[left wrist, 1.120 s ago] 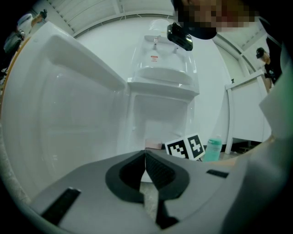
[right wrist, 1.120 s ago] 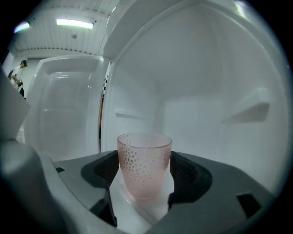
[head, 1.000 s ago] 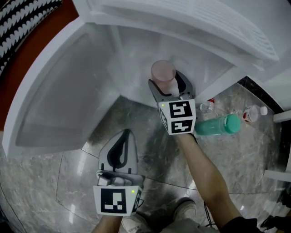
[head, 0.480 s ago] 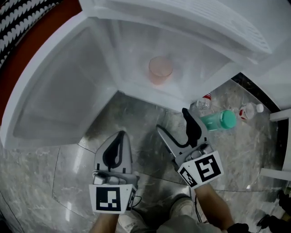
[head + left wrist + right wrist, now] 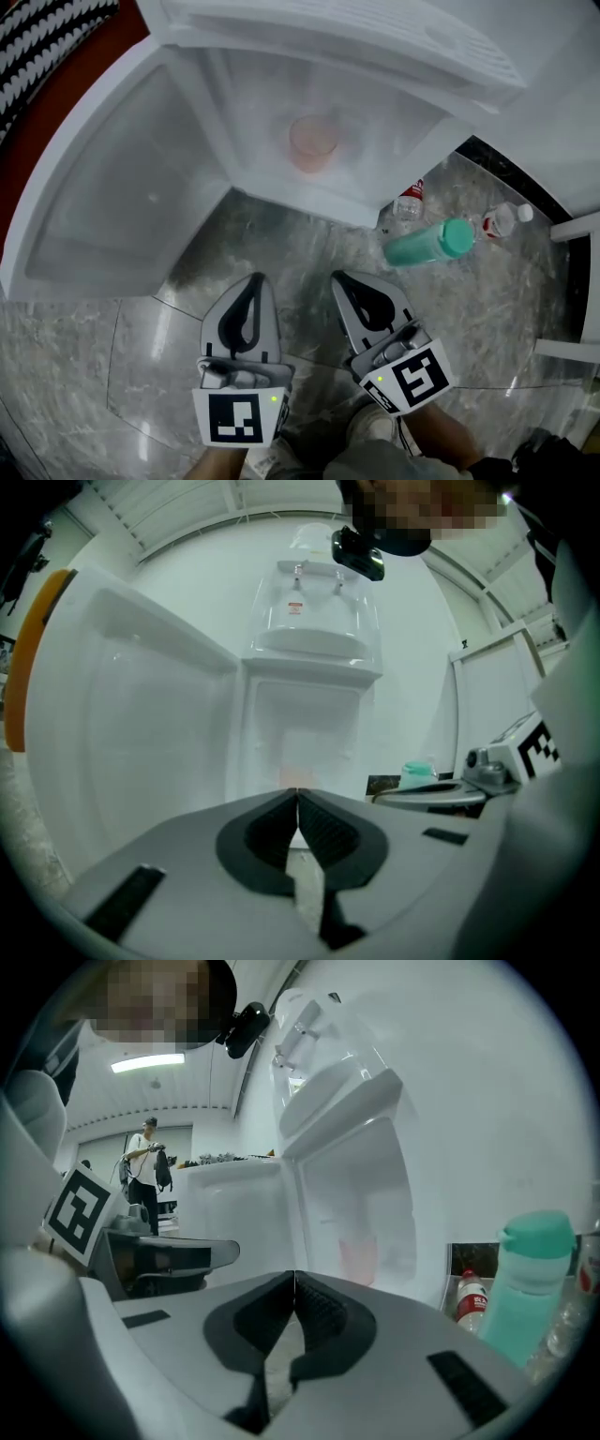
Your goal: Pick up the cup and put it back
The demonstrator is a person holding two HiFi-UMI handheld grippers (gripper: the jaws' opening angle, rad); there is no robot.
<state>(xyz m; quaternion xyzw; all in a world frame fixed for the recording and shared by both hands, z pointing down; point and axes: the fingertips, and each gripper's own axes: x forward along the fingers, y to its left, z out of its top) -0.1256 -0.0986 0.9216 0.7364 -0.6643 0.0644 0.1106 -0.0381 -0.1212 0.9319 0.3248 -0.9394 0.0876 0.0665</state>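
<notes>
You are holding the right gripper [image 5: 361, 281] low over the marble floor [image 5: 141, 347], in front of the open mini fridge [image 5: 112, 202]. Its jaws have just been closing, and the two pads are now pressing against each other with nothing between them. The left gripper [image 5: 255, 278] beside it is also keeping its pads pressed together on nothing.

The pink cup [image 5: 312, 142] is standing inside the fridge compartment. It looks upright, though the view of it is a little hazy. To my judgement the cup is already put back, so the step in hand is only clearing away from the fridge.

To do this well, keep both grippers outside the fridge opening, so that no jaw is reaching the cup again. Be careful on your right side: the teal bottle [image 5: 427, 242] and a small red-labelled bottle [image 5: 410, 199] are standing on the floor near the right gripper, and a wide swing could knock them over. On your left side the open door is near the left gripper.

The cup is well apart from both pairs of fingertips. It is ahead of them and deeper in the fridge, roughly between the lines of the two grippers. In the left gripper view it shows almost straight ahead of the tips; in the right gripper view it shows a little to the right of them.
</notes>
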